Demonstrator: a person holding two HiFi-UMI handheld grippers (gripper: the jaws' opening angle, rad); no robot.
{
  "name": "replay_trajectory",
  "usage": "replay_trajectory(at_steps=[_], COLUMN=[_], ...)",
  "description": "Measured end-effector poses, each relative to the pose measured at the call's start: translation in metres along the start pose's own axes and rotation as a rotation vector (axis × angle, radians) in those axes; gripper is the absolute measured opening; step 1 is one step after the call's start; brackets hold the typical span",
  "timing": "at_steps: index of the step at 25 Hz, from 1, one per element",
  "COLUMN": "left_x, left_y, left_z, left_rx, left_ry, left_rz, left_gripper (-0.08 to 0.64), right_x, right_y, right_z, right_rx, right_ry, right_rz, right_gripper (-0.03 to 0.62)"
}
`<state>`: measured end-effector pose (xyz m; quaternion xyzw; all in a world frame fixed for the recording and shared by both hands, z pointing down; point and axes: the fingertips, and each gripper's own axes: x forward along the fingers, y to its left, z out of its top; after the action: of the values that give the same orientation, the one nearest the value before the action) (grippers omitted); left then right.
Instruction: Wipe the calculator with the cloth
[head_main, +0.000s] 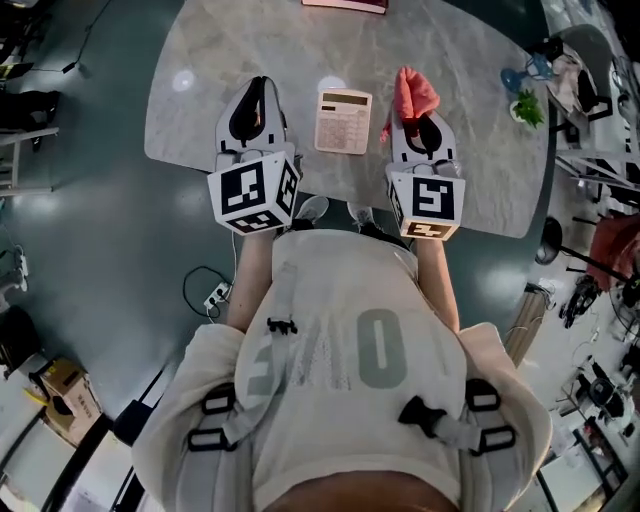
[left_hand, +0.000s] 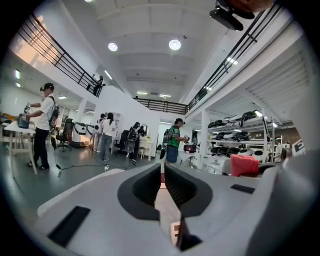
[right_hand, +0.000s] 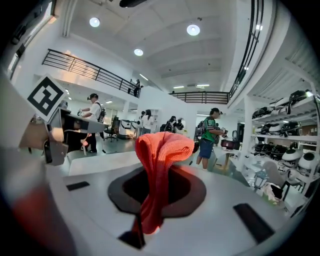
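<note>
**Both tongs level over the desk, cloth in the right, calculator between them**

1. Arm pose. Both forearms reach forward from the body, roughly parallel, over the near edge of the desk (head_main: 250, 50). The left forearm (head_main: 250, 280) carries the left tongs (head_main: 260, 90), which point level and away from the person. The right forearm (head_main: 440, 285) carries the right tongs (head_main: 410, 118), which tip slightly downward.

2. Left tongs (left_hand: 163, 167). The jaws are together at the tips, with nothing between them.

3. Right tongs (right_hand: 157, 170). The jaws are clamped on the red cloth (right_hand: 160, 150). The cloth rises from the jaw throat in a bunched fold and projects past the tips.

4. Task items. The calculator (head_main: 343, 121) lies flat on the desk between the two tongs, display end away from the person, and neither tongs touches it. The cloth (head_main: 414, 92) is just right of the calculator. Whether it touches the desk cannot be determined.

5. Markings. Each marker cube, left (head_main: 253, 192) and right (head_main: 428, 202), shows black-and-white square patterns. The person's shirt bears a large pale figure (head_main: 380, 348) that reads as "0". Print on the calculator is too small to read.
</note>
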<state>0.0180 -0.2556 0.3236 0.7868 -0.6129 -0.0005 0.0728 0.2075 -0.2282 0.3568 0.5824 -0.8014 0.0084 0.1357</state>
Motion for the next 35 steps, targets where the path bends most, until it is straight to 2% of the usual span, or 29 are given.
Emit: replay_trajectory(at_steps=[3,8,11,16,20,24,27,32,35], left_x=[-0.002,-0.001,0.001,0.003,0.005,0.006,0.003,-0.002,-0.004], left_y=[0.008,0.009,0.007,-0.002,-0.005,0.000,0.000,-0.004,-0.003], left_z=[-0.004,-0.005,-0.008,-0.032,-0.062,-0.097,-0.130,-0.185,-0.216], left_rx=[-0.008,-0.027,-0.024,-0.055,-0.080,-0.056,-0.020,-0.022,-0.053], left_ry=[0.018,0.050,0.071,0.156,0.237,0.310,0.396,0.546,0.633], left_rz=[0.056,0.036,0.001,-0.084,-0.108,-0.068,-0.051,-0.068,-0.058], left_gripper=[0.026,0.038,0.123,0.251,0.291,0.291,0.291,0.291,0.291], right_x=[0.006,0.010,0.011,0.009,0.008,0.006,0.004,0.000,-0.001], right_y=[0.000,0.003,0.008,0.019,0.025,0.028,0.030,0.029,0.027], right_z=[0.006,0.009,0.009,0.006,0.000,-0.005,-0.008,-0.012,-0.019], right_rx=[-0.011,-0.017,-0.015,-0.010,-0.005,-0.002,-0.004,-0.008,0.003], right_ry=[-0.014,-0.024,-0.025,-0.010,0.006,0.024,0.031,0.049,0.072], right_rz=[0.042,0.076,0.094,0.115,0.125,0.120,0.120,0.113,0.110], right_gripper=[0.055,0.055,0.055,0.055,0.055,0.055,0.056,0.057,0.057])
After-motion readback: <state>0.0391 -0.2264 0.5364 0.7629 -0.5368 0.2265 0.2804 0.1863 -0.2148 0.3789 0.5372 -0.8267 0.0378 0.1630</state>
